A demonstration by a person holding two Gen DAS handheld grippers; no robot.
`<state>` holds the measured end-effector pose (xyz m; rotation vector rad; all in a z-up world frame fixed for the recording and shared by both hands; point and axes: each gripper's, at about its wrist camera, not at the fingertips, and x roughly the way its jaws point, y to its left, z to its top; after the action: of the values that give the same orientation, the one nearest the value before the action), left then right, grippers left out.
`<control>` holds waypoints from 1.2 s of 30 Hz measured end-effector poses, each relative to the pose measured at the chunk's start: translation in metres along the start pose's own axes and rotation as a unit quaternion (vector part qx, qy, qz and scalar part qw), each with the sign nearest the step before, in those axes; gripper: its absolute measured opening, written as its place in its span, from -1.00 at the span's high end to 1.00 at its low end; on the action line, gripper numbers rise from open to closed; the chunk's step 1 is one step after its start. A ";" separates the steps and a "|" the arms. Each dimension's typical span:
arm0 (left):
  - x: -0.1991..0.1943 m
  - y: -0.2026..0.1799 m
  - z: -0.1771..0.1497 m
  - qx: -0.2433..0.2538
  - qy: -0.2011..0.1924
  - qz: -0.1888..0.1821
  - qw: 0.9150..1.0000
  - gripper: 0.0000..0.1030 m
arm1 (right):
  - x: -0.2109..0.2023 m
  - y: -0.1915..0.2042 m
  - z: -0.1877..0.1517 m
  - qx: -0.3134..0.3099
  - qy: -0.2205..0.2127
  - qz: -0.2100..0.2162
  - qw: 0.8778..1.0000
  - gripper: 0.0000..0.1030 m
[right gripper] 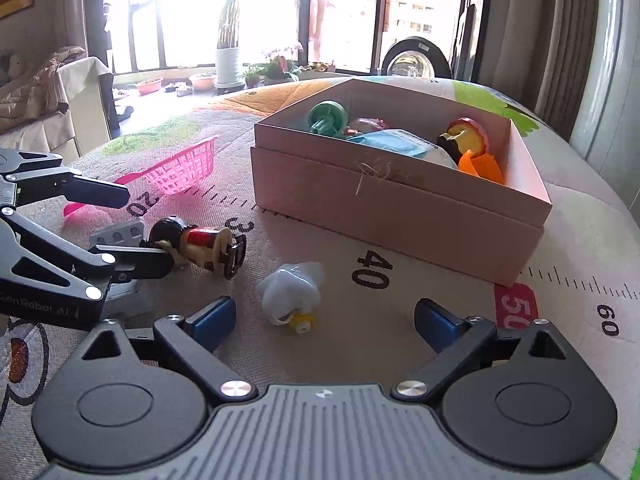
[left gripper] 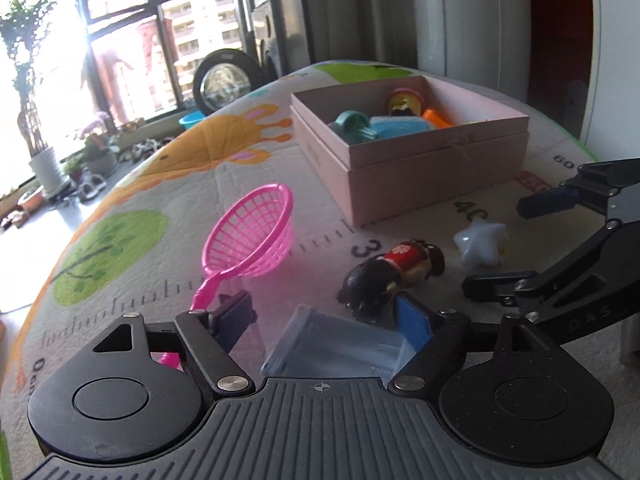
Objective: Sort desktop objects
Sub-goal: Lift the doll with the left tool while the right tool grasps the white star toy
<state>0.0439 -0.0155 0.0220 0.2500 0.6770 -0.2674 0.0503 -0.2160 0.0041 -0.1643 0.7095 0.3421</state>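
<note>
A pink box (left gripper: 436,160) (right gripper: 384,208) on the patterned mat holds several toys. My left gripper (left gripper: 324,316) is open, its jaws on either side of a translucent blue-grey tray (left gripper: 336,344) (right gripper: 118,234) lying on the mat. Just beyond lies a dark-haired doll in red (left gripper: 396,270) (right gripper: 200,244). A pink toy strainer (left gripper: 252,236) (right gripper: 180,168) lies left of it. My right gripper (right gripper: 324,320) is open, low over the mat, with a white star toy (right gripper: 292,290) (left gripper: 480,246) just ahead between its jaws.
The mat (left gripper: 168,184) has a printed ruler, a giraffe and trees. Its edge drops off at the left toward a window sill with potted plants (left gripper: 44,160). A tyre-like round object (left gripper: 224,80) stands behind the table.
</note>
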 end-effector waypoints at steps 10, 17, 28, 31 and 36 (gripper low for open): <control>-0.008 0.023 -0.002 -0.038 0.006 0.026 0.999 -0.67 | 0.001 -0.001 0.000 0.002 0.000 0.000 1.000 -0.89; -0.014 0.006 0.008 -0.014 -0.010 -0.003 1.000 -0.68 | -0.001 0.010 0.011 -0.031 -0.010 0.018 0.999 0.01; 0.019 -0.030 0.023 -0.024 0.027 -0.064 0.997 -0.73 | -0.013 -0.023 0.008 0.018 -0.001 -0.018 1.000 0.29; 0.030 -0.037 0.027 -0.021 0.034 -0.061 0.997 -0.68 | -0.019 -0.026 -0.003 0.016 0.006 -0.024 1.000 0.29; 0.024 -0.042 0.023 0.008 0.013 -0.038 0.999 -0.39 | -0.028 -0.031 -0.007 0.016 0.010 -0.018 1.000 0.29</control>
<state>0.0622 -0.0658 0.0182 0.2432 0.7111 -0.3424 0.0374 -0.2543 0.0181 -0.1494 0.7300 0.2952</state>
